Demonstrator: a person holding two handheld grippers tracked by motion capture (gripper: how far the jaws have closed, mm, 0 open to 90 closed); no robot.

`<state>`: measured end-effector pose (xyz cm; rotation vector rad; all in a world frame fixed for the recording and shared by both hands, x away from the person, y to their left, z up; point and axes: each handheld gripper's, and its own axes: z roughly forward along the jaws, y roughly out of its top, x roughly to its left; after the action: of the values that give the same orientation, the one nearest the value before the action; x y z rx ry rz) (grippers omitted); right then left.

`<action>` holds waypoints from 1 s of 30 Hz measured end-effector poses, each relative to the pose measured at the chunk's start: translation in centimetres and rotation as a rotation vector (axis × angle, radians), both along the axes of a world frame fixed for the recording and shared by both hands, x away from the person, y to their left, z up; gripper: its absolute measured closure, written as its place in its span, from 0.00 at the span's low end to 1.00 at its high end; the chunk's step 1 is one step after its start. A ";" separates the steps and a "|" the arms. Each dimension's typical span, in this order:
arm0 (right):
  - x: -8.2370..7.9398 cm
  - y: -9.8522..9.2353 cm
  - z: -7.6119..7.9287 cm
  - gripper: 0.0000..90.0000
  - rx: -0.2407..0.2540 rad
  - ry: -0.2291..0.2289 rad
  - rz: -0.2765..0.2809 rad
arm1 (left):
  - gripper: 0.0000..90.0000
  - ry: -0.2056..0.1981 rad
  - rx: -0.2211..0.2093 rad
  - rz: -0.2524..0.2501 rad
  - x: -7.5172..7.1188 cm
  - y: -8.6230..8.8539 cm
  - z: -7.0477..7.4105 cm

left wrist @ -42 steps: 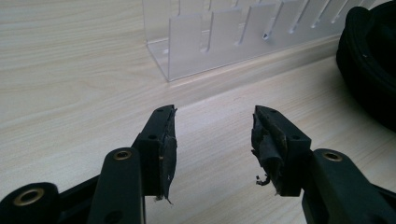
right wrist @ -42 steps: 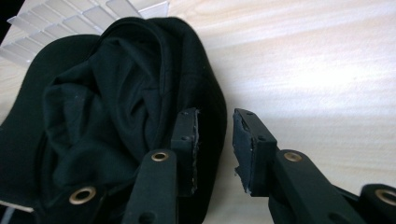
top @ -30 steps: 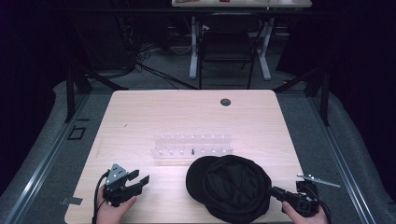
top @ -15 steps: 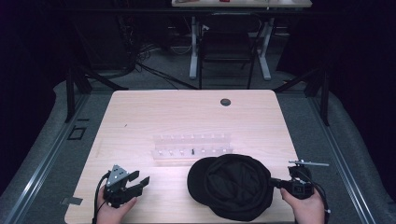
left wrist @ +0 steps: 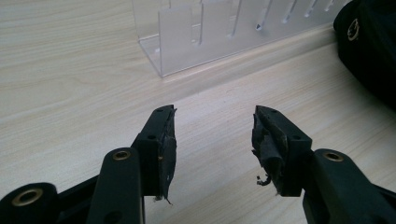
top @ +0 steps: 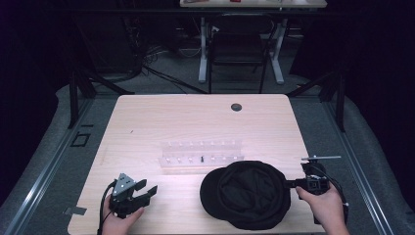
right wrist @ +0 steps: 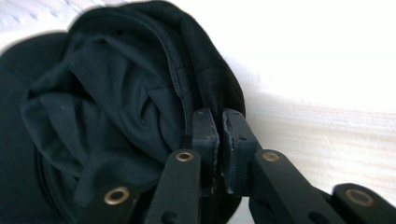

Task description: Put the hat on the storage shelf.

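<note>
Since a second ago our right gripper (top: 289, 184) has slid toward the right edge of the table (top: 147, 122), and the cap (top: 247, 193) has come with it: its outline now sits farther right and looks stretched toward our hand, opened out flatter. Within that second the jaws closed hard and have just been opening a little again, yet in the right gripper view they stand nearly together with a fold of the cap's rim pinched between the pads (right wrist: 205, 135). We read that as a grip taken on the rim and a pull begun, so the step in hand looks like dragging or straightening the cap, and it seems only just started.

Our left gripper (top: 147, 191) rests at the near left corner in the same spot as before, jaws wide with nothing between them and only bare wood ahead of its pads (left wrist: 163, 144).

Now the cap lies on the near right part of the table, just in front of the clear rack (top: 203, 154) and not touching it as far as we can tell. Its right edge is inside our right gripper; the rest of it spreads away from the jaws toward the table's middle. From the left gripper it is well apart, at the right edge of that gripper's view (left wrist: 373, 42).
</note>
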<state>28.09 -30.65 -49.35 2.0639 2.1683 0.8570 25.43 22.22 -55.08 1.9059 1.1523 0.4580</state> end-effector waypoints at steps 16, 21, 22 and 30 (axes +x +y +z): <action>2.1 0.7 0.4 0.87 -0.106 0.182 0.096 | 0.55 0.004 0.010 -0.010 0.0 -0.3 -0.1; 2.9 0.5 0.1 0.87 -0.088 0.223 0.106 | 0.55 0.004 0.008 -0.008 0.0 -0.3 -0.1; 3.1 0.4 0.1 0.86 -0.094 0.236 0.123 | 0.55 0.004 0.009 -0.009 0.0 -0.3 -0.2; 4.0 0.7 -0.2 0.87 -0.095 0.252 0.152 | 0.55 0.009 0.018 -0.015 0.0 -0.3 -0.1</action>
<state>32.05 -29.98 -49.54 2.0828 2.4648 0.5137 25.46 21.92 -55.18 1.9325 1.1421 0.4534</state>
